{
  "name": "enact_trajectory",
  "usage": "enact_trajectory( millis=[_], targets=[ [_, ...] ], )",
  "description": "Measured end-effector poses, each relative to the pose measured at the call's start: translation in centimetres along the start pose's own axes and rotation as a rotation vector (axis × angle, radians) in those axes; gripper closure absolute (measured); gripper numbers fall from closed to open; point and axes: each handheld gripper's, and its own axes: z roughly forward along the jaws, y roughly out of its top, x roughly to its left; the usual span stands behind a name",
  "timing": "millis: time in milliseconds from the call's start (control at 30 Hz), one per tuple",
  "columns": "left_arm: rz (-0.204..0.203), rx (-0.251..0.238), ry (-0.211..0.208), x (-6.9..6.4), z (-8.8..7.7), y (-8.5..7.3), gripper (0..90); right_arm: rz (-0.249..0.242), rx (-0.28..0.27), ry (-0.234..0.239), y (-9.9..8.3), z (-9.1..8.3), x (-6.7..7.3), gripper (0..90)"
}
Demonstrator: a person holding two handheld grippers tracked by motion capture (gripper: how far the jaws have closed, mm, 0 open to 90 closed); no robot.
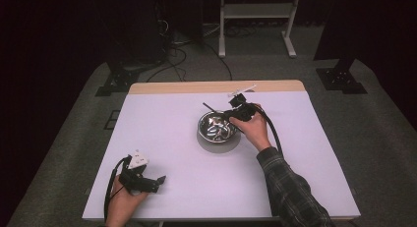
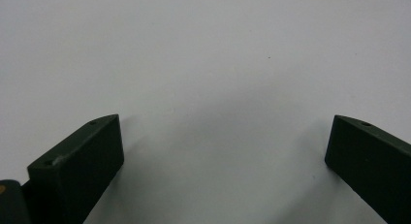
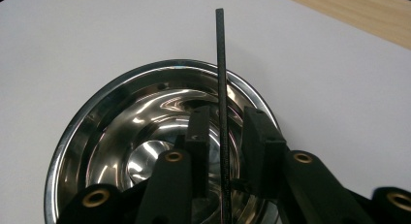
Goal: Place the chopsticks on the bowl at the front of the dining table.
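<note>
Thin black rod poised over the steel bowl

The right gripper hangs over the steel bowl, its 2 jaws standing either side of a thin black rod; whether they pinch it I cannot tell. The step looks like placing; next calls for lowering and letting go. The left gripper rests released on the table.

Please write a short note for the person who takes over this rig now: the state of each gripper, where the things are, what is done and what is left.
Right gripper: above the steel bowl, a thin black stick between its jaws; whether they clamp it is unclear.
Left gripper: open, holding nothing, low over the white table near the front left corner.
Bowl: mid-table.
Done: stick brought to the bowl.
Left: probably setting the stick in the bowl and releasing.
</note>
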Motion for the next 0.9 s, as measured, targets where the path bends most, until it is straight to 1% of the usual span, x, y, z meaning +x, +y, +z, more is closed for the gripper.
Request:
enact_trajectory(
  millis=[233,367,700,900],
  targets=[
    [0.002,0.001,0.000,0.0,0.0,0.0,0.0,0.000,-0.016,-0.006,-0.1,-1.4,0.0,63.3],
    [0.002,0.001,0.000,0.0,0.0,0.0,0.0,-0.006,-0.024,-0.012,-0.3,-2.2,0.1,60.6],
    [0.002,0.001,0.001,0.0,0.0,0.0,0.0,-0.017,-0.042,-0.032,-1.1,-4.1,0.1,56.0],
    [0.001,0.001,0.001,0.0,0.0,0.0,0.0,-0.014,-0.050,-0.049,-1.7,-5.2,0.0,54.4]
  ],
)
